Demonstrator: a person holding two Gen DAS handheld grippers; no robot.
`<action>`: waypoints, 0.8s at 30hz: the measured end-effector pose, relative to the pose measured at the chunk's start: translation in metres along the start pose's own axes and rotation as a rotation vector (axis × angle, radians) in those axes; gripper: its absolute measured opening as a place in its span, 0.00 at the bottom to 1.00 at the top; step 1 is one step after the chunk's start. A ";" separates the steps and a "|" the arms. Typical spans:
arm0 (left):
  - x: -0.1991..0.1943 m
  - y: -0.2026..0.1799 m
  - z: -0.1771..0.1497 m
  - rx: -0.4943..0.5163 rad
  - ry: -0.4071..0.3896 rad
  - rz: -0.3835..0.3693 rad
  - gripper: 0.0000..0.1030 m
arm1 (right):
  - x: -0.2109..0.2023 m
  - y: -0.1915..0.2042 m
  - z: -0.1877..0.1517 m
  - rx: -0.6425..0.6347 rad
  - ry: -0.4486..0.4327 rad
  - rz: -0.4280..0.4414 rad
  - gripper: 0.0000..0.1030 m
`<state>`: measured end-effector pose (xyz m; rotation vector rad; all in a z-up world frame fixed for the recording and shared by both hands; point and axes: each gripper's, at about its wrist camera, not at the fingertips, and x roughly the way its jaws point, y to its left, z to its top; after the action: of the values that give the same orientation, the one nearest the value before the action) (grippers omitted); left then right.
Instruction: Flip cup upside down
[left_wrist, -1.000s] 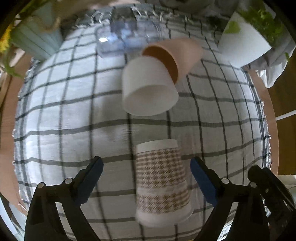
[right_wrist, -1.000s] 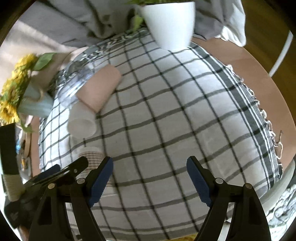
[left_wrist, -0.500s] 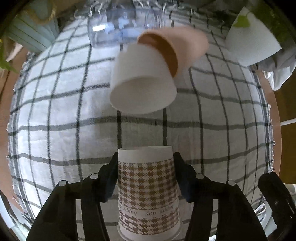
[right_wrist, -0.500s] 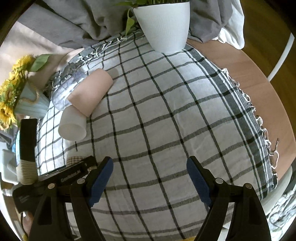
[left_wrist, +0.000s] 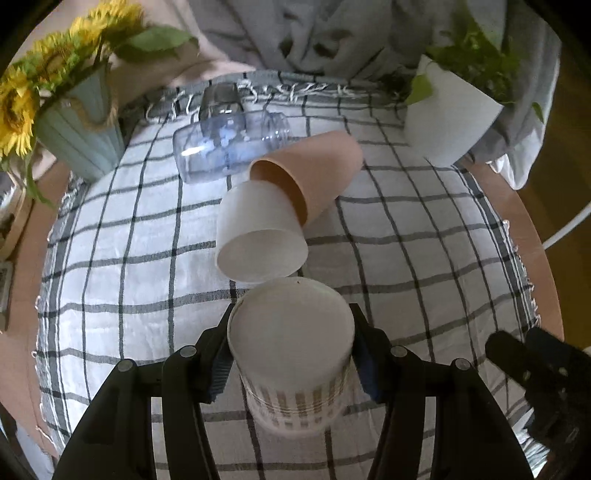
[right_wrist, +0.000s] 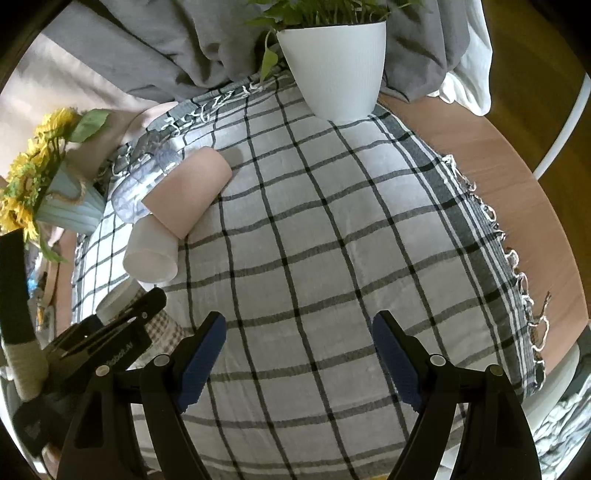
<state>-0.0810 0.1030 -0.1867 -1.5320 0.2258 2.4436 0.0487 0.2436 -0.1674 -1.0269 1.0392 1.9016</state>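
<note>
My left gripper (left_wrist: 291, 358) is shut on the houndstooth paper cup (left_wrist: 295, 354), gripping its sides. The cup is tilted so its white base faces the camera and its rim points down towards the cloth. In the right wrist view the same cup (right_wrist: 162, 325) shows at the lower left, partly hidden behind the left gripper. My right gripper (right_wrist: 299, 354) is open and empty above the checked cloth (right_wrist: 332, 258).
A white cup (left_wrist: 258, 232) and a tan cup (left_wrist: 310, 173) lie on their sides just beyond the held cup, with a clear plastic jar (left_wrist: 229, 147) behind. A sunflower vase (left_wrist: 77, 125) stands far left, a white plant pot (left_wrist: 450, 122) far right.
My left gripper closed on the houndstooth cup, lifted it and tipped it so its base now faces the camera. The right gripper stayed open and barely moved.
</note>
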 end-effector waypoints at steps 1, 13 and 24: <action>-0.002 -0.001 -0.003 0.005 -0.014 0.000 0.54 | -0.001 0.000 0.000 -0.006 -0.004 -0.005 0.79; 0.003 0.000 -0.008 0.023 -0.021 -0.013 0.54 | 0.001 -0.001 -0.008 -0.031 0.003 -0.020 0.79; 0.023 0.001 0.002 0.019 0.047 -0.030 0.56 | -0.003 0.004 -0.003 -0.019 -0.021 -0.022 0.79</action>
<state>-0.0922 0.1057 -0.2066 -1.5743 0.2318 2.3781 0.0469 0.2387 -0.1645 -1.0227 0.9961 1.9044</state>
